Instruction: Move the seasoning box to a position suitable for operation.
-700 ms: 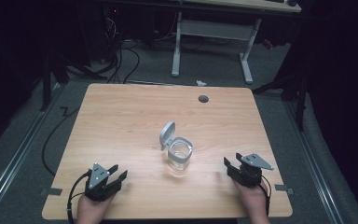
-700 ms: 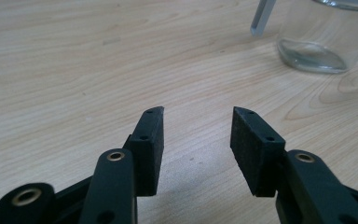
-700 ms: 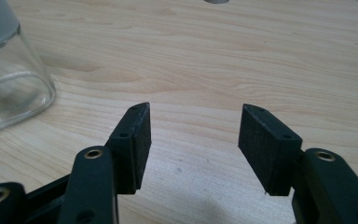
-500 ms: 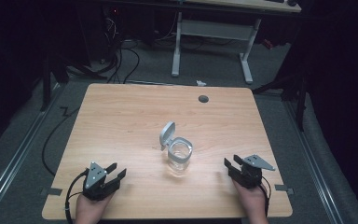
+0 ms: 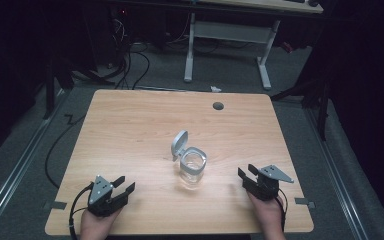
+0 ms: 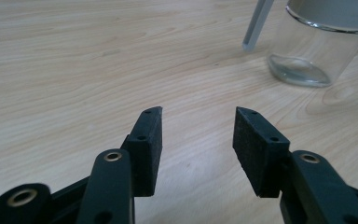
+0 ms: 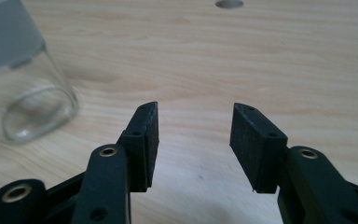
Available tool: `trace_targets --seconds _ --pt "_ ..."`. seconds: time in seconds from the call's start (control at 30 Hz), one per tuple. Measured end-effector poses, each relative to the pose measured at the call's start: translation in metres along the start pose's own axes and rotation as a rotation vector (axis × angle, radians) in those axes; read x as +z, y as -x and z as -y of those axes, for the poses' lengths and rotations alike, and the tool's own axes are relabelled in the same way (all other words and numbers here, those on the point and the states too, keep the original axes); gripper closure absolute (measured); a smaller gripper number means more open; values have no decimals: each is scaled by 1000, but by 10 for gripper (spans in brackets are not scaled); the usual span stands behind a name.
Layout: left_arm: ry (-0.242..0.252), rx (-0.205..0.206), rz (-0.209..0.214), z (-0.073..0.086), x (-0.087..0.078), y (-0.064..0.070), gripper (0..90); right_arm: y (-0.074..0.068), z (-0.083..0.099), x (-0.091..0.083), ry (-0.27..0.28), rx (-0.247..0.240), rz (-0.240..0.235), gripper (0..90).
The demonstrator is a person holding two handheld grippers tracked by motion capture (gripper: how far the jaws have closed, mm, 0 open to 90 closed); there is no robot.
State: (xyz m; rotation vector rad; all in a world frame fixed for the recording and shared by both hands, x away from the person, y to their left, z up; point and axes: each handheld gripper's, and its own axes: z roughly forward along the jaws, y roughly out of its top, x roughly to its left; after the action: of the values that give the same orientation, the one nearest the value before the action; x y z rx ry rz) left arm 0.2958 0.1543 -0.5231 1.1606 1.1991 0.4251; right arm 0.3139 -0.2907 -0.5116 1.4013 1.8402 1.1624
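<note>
A clear glass jar (image 5: 193, 169) with a grey rim stands near the middle of the wooden table (image 5: 130, 125), its hinged grey lid (image 5: 179, 145) flipped up at the back left. The jar looks empty; it shows at the upper right in the left gripper view (image 6: 319, 46) and at the left in the right gripper view (image 7: 18, 79). My left gripper (image 5: 122, 186) rests near the front left edge, open, nothing between its jaws (image 6: 196, 133). My right gripper (image 5: 246, 171) sits at the front right, open and empty as well (image 7: 193, 128). Both are well apart from the jar.
A round cable hole (image 5: 218, 106) pierces the table near its far edge. Beyond the table stands a white desk frame (image 5: 227, 35) on a dark floor with cables (image 5: 130, 60). Bare wood surrounds the jar on every side.
My left gripper has drawn slightly back toward the front edge. The jar and the right gripper have stayed in place.
</note>
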Motion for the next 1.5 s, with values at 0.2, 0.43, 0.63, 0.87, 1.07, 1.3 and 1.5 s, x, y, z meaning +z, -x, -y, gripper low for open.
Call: trace_targets --seconds 0.2,0.43,0.63,0.87,1.07,1.3,1.5 --pt "46 -11 -54 -7 -26 -12 532 -17 -11 25 -14 -36 -25 545" --pt "78 -24 -91 -11 -42 -20 532 -23 -23 51 -31 -36 -55 743" --pt "72 -22 -85 -11 -41 -20 531 -25 -24 60 -42 -39 -53 753" --pt "58 -15 -56 -10 -31 -13 530 -28 -33 58 -53 -83 -68 765" --pt "35 -6 -26 -7 -19 -6 529 -32 -45 59 -42 -103 -97 829" --pt "17 -6 9 -5 -5 1 530 -42 -46 69 -57 -113 -136 900" --pt "1 -5 24 -2 4 6 533 -54 -45 76 -64 -140 -168 900"
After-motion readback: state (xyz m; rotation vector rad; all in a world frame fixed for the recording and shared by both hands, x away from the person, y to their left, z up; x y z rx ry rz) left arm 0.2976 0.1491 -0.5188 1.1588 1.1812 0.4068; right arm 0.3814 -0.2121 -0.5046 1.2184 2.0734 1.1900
